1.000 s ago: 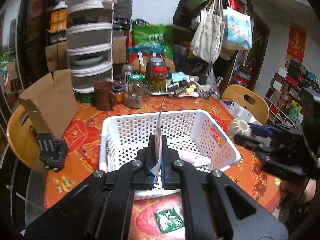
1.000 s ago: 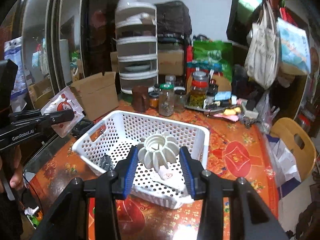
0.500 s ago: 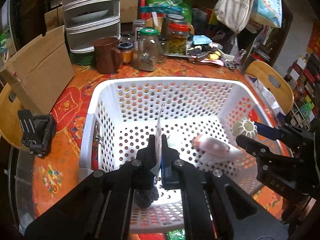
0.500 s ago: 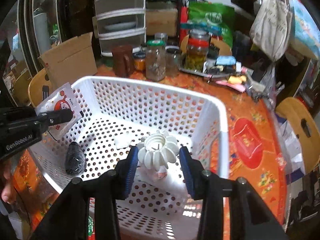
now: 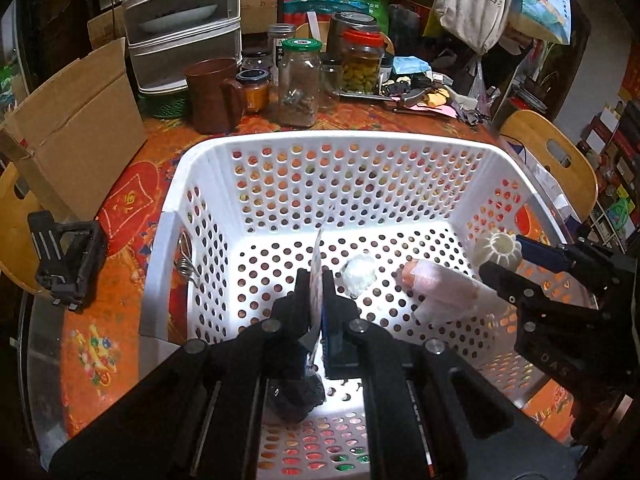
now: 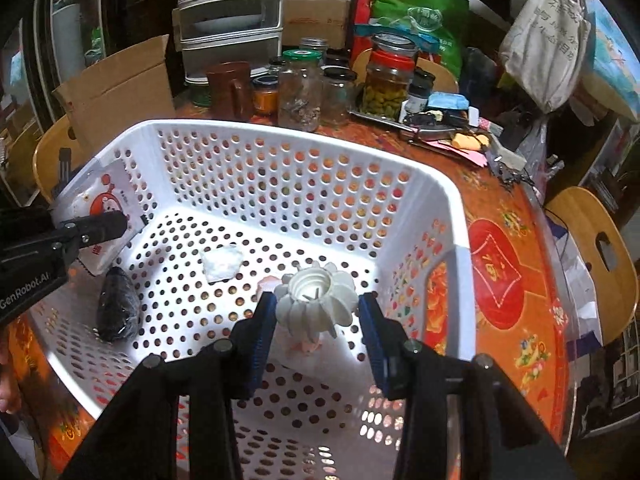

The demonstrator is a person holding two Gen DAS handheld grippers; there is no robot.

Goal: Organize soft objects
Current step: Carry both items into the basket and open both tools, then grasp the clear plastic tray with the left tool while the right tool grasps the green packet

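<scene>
While left gripper (image 5: 317, 286) pinches packet (image 6: 105, 210), right gripper (image 6: 318, 314) brackets ornament (image 6: 316, 300).

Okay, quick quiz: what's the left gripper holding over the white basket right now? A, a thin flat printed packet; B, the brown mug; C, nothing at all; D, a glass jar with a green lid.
A. The left gripper has its jaws shut on a thin printed packet, held above the floor of the white basket.

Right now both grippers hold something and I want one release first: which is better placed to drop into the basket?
Probably the right gripper: its white ridged piece hangs low over the basket floor. The left gripper pinches its flat packet nearer the left wall.
</scene>
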